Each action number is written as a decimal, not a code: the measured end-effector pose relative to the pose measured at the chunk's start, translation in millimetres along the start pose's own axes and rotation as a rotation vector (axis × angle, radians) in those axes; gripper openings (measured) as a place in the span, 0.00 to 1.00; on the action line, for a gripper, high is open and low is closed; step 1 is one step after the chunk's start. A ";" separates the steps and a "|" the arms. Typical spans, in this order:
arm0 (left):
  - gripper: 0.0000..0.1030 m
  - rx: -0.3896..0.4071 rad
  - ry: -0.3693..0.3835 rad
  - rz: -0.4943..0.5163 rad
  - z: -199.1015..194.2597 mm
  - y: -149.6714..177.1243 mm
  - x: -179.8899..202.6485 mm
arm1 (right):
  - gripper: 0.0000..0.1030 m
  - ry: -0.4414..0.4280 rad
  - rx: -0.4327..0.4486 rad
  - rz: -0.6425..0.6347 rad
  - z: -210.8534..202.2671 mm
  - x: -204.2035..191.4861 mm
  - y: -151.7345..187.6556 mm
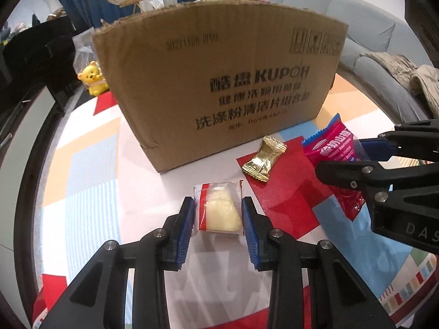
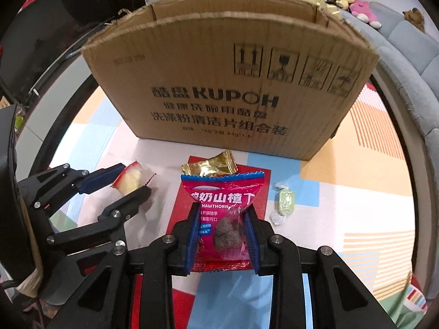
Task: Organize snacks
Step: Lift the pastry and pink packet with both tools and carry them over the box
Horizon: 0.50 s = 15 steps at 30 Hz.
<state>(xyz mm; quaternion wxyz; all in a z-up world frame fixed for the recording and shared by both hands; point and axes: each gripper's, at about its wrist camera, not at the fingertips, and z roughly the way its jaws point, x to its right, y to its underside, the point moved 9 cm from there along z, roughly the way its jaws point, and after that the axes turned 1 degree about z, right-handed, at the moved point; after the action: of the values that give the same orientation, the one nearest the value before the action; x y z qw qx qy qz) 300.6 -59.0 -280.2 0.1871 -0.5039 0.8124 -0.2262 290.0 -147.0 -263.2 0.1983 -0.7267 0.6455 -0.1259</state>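
1. Your left tool [image 1: 218, 213] has its blue pads on both side edges of the white-and-red cake packet [image 1: 219, 208], closed in as far as the wrapper. The packet sits at 12 o'clock off the fingertips, over the patterned worktop [image 1: 90, 170]; can't tell if it's lifted.
2. Your right tool [image 2: 221, 233] is clamped on the pink hawthorn packet [image 2: 223, 211], pads pinching the lower half, top edge fanned out above the fingers.
3. Gold-wrapped snack [image 2: 210, 166] lies on the worktop at 12 o'clock from the right tool, just behind the pink packet, partly on a red patch of the worktop.
4. Green-wrapped candy [image 2: 284, 201] is at 2 o'clock from the right tool, loose on the worktop, apart from the pink packet.
5. Cardboard box [image 2: 227, 82] stands open-topped at 12 o'clock behind all the snacks, printed side facing you.
6. In the left wrist view the right tool comes in from 3 o'clock with the pink packet in its fingers.
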 end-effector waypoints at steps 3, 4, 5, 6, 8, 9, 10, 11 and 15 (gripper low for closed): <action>0.34 0.007 -0.009 -0.011 -8.9 -0.1 4.6 | 0.31 0.001 0.016 0.001 -12.4 1.7 -0.2; 0.34 0.010 -0.013 -0.016 -12.7 -0.5 5.6 | 0.31 0.003 0.023 0.001 -16.4 2.7 -0.8; 0.34 0.013 -0.018 -0.020 -15.9 -0.8 6.4 | 0.31 0.003 0.030 0.001 -21.2 3.9 -0.9; 0.34 0.014 -0.022 -0.024 -18.7 -1.6 6.6 | 0.31 0.004 0.033 0.002 -24.4 2.1 -2.0; 0.34 0.016 -0.031 -0.047 -26.1 -2.3 4.8 | 0.31 0.005 0.043 0.005 -32.5 4.8 -2.1; 0.34 0.019 -0.039 -0.058 -29.7 -2.1 1.5 | 0.31 0.005 0.046 0.006 -35.4 5.0 -3.0; 0.34 0.022 -0.045 -0.066 -33.6 -2.9 -1.1 | 0.31 0.007 0.053 0.007 -40.4 4.7 -4.2; 0.34 0.025 -0.052 -0.074 -38.6 -3.1 -3.5 | 0.31 0.008 0.059 0.009 -46.2 3.0 -6.1; 0.34 0.035 -0.076 -0.093 -51.7 -6.8 -8.5 | 0.31 0.009 0.076 0.015 -58.5 1.6 -10.3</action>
<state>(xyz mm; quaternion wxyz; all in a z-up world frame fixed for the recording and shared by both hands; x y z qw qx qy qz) 281.7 -44.7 -233.0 0.2157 -0.5459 0.7765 -0.2294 273.7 -155.1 -206.6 0.2238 -0.7133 0.6465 -0.1523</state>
